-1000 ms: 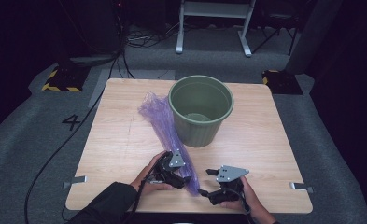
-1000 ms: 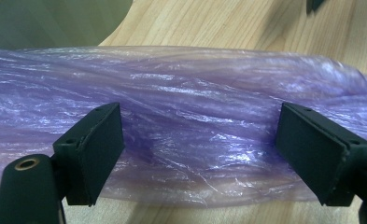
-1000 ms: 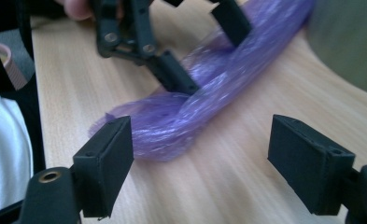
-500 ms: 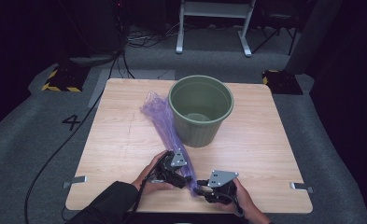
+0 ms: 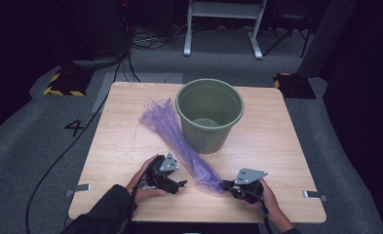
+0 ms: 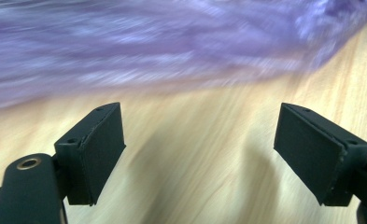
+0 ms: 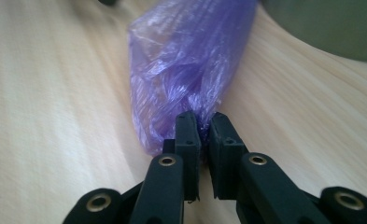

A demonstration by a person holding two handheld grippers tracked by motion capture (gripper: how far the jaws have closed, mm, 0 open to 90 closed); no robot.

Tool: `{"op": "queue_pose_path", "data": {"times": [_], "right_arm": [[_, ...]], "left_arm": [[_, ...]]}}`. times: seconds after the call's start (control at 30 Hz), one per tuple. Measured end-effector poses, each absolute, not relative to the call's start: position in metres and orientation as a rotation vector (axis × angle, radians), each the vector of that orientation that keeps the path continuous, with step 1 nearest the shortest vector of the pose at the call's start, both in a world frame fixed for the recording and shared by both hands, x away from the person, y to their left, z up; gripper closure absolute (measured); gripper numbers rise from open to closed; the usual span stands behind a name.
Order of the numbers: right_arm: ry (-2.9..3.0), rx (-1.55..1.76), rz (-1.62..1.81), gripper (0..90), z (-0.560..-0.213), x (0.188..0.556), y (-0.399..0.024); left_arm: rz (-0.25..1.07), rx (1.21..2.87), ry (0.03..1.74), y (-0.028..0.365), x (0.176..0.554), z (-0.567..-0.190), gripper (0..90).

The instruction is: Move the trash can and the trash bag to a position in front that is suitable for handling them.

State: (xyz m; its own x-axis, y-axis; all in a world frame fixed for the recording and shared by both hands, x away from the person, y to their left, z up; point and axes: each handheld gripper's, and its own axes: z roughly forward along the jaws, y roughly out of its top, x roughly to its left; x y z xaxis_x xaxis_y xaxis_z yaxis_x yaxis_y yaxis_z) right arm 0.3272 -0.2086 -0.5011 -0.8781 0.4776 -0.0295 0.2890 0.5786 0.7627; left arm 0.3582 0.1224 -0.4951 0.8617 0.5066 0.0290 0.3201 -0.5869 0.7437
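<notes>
Crinkled purple plastic bag [image 5: 179,141] stretched diagonally across pale wooden table [image 5: 286,146], leaning against ribbed green plastic bucket [image 5: 209,114]. Near end pinched between jaws of right gripper [image 7: 203,122], just closed on it. Left gripper [image 6: 200,149] just beside bag's middle, jaws spread wide, nothing between them, bag lying beyond tips.

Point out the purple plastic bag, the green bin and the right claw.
purple plastic bag [image 5: 179,141]: high view, middle of the crumpled length.
green bin [image 5: 206,139]: high view, its ribbed front wall.
right claw [image 7: 204,133]: right gripper view, between the tips pinching the bag's end.
</notes>
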Motion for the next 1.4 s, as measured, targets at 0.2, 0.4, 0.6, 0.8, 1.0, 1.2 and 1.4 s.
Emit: {"op": "queue_pose_path", "data": {"times": [0.2, 0.4, 0.6, 0.8, 1.0, 1.2, 1.4], "right_arm": [[2.533, 0.720, 1.181, 82.1, -0.502, 0.340, -0.243], [2.470, 0.821, 1.164, 78.9, -0.502, 0.348, -0.273], [2.378, 0.954, 1.116, 77.9, -0.502, 0.356, -0.304], [2.314, 1.045, 1.085, 77.7, -0.502, 0.362, -0.323], [2.248, 1.129, 1.055, 69.8, -0.502, 0.367, -0.343], [2.162, 1.222, 1.040, 48.1, -0.501, 0.371, -0.361], [2.139, 1.227, 1.066, 31.8, -0.487, 0.367, -0.362]], "left_arm": [[0.338, 2.233, 0.664, 0.148, 0.363, -0.493, 15.7], [0.355, 2.239, 0.704, 0.165, 0.362, -0.495, 15.7], [0.370, 2.251, 0.756, 0.187, 0.358, -0.501, 15.8], [0.375, 2.240, 0.810, 0.203, 0.356, -0.502, 15.5], [0.357, 2.217, 0.861, 0.219, 0.360, -0.504, 15.2], [0.364, 2.216, 0.863, 0.220, 0.366, -0.504, 14.3], [0.350, 2.222, 0.845, 0.217, 0.369, -0.504, 14.2]]}}
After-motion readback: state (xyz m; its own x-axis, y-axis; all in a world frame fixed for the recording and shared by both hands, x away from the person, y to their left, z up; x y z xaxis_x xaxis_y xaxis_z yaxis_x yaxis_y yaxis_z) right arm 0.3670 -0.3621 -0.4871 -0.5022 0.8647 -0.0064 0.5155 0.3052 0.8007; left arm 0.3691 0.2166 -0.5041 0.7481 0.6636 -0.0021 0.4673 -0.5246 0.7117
